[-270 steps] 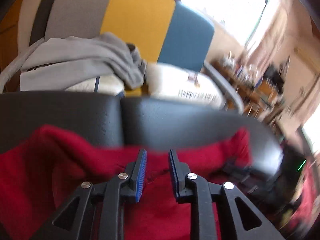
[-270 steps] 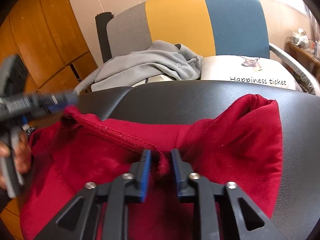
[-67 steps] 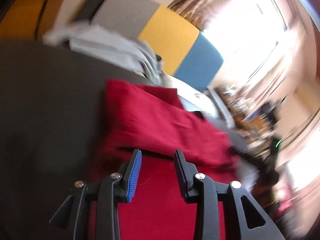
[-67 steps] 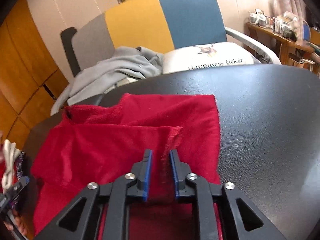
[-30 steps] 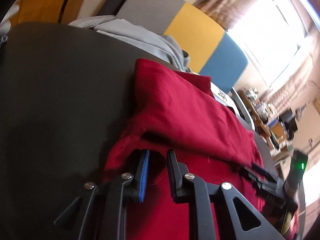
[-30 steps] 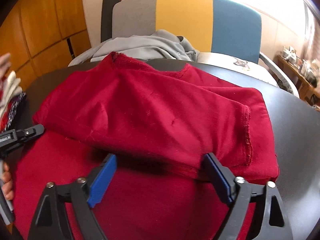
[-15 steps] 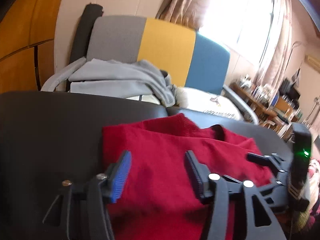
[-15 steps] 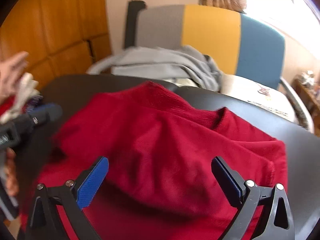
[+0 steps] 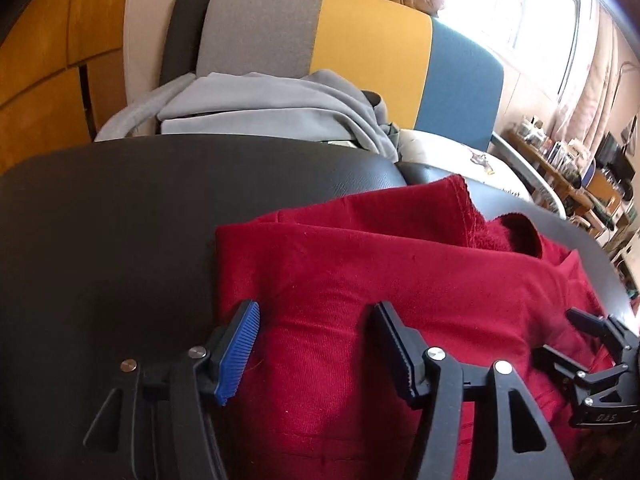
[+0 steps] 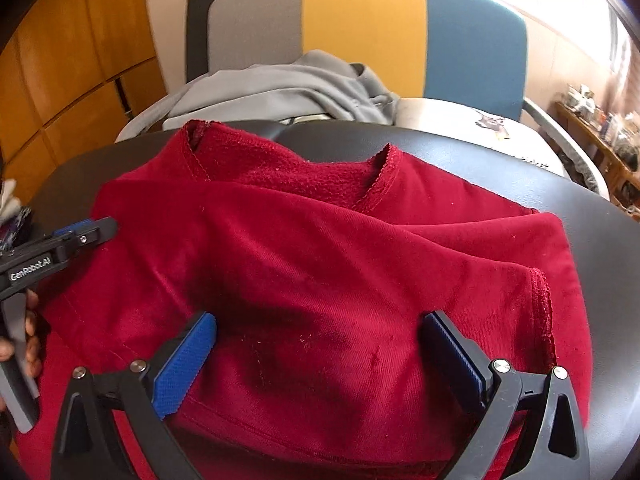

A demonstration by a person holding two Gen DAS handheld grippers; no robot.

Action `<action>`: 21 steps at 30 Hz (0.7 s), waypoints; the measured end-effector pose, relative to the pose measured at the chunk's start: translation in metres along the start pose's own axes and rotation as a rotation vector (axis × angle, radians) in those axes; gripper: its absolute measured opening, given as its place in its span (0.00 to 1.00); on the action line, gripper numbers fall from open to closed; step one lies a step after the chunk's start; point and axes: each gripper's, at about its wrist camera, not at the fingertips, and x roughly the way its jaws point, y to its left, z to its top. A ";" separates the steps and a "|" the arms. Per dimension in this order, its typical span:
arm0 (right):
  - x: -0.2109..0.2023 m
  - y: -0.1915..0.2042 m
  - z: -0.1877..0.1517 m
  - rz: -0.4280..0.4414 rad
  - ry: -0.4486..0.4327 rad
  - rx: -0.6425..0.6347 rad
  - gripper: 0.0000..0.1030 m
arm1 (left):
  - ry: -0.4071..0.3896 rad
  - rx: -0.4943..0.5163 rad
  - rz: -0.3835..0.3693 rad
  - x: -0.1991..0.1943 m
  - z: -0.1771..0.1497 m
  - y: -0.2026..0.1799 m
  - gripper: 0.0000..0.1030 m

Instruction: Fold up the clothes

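A red sweatshirt (image 9: 400, 280) lies folded on the black table (image 9: 100, 240), its neckline toward the far edge. My left gripper (image 9: 316, 312) hovers over the garment's left edge; its jaws are opening and nothing is pinched between them. In the right wrist view the same red sweatshirt (image 10: 320, 248) fills the middle, with its collar at the back. My right gripper (image 10: 320, 324) stands wide open above the folded cloth, with no fabric caught in it. The left gripper (image 10: 94, 226) shows at the left edge, and the right gripper (image 9: 560, 332) at the far right of the left wrist view.
Behind the table stands a grey, yellow and blue chair (image 9: 360, 48) holding a grey garment (image 9: 260, 108) and a white cushion (image 9: 440, 152). A person's hand (image 10: 28, 344) grips the left tool's handle. A cluttered shelf (image 9: 580, 168) is at the right, and wooden panels at the left.
The left jaws went from nearly shut at the cloth's fold to wide apart, letting it go. The right jaws widened a little. Both grippers drew back from the sweatshirt, which now lies flatter.
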 end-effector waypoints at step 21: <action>-0.018 -0.014 0.038 0.133 -0.070 0.009 1.00 | 0.116 0.302 0.032 0.030 0.056 -0.050 0.58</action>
